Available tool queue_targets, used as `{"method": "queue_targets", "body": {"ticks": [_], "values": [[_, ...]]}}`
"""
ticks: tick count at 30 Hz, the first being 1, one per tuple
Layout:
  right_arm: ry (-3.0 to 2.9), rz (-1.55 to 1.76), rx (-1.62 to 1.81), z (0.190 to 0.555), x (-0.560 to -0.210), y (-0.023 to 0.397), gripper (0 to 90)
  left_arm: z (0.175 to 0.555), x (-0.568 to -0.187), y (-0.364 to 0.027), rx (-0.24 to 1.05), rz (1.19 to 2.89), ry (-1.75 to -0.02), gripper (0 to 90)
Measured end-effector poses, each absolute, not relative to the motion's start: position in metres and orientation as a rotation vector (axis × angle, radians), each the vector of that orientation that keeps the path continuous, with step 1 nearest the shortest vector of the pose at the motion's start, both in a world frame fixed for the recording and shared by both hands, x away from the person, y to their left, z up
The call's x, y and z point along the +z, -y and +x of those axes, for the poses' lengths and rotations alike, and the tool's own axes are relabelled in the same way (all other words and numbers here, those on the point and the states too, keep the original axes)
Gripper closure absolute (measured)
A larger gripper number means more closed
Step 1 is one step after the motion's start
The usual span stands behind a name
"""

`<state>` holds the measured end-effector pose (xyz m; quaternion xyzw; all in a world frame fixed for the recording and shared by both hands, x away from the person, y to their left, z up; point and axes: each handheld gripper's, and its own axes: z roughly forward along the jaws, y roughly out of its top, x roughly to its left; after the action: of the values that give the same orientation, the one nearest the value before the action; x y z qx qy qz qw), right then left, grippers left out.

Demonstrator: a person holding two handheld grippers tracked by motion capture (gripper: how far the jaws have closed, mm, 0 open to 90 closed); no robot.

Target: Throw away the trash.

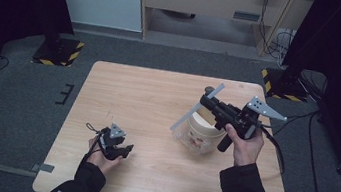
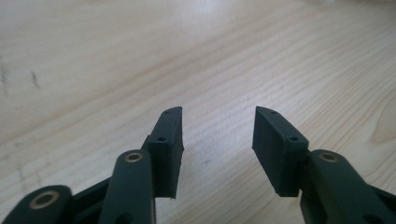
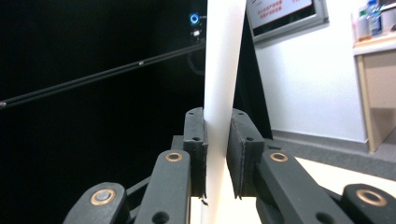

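Right gripper view gave me the right gripper (image 3: 217, 154) clamped on a flat white lid (image 3: 223, 70), edge-on, its top cut off. From above, the lid (image 1: 197, 108) slanted over a white tub (image 1: 199, 133) I could barely make out. My left gripper (image 2: 218, 147) sat wide open, low over bare table (image 2: 93, 70).

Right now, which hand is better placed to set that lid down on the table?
Right. The right gripper already clamps the flat lid edge-on above the white tub. The left gripper rests open on the table, holding nothing.
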<state>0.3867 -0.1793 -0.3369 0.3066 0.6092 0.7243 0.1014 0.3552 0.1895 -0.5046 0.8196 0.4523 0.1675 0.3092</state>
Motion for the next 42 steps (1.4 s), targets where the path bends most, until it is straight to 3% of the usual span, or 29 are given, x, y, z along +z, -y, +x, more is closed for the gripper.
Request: {"method": "queue_targets", "body": {"ticks": [6,32,42], "values": [[-1.705,0.899,2.14,0.386,-0.33,0.189,79.0,0.357,-0.515,-0.186,0.425,2.258,-1.19,46.7],[-1.396,0.873,2.067,0.386,-0.311,0.212,79.2,0.36,-0.52,-0.192,0.42,2.206,-1.242,29.1],[-1.311,0.891,2.016,0.389,-0.313,0.221,79.2,0.36,-0.52,-0.191,0.42,2.206,-1.241,27.1]]}}
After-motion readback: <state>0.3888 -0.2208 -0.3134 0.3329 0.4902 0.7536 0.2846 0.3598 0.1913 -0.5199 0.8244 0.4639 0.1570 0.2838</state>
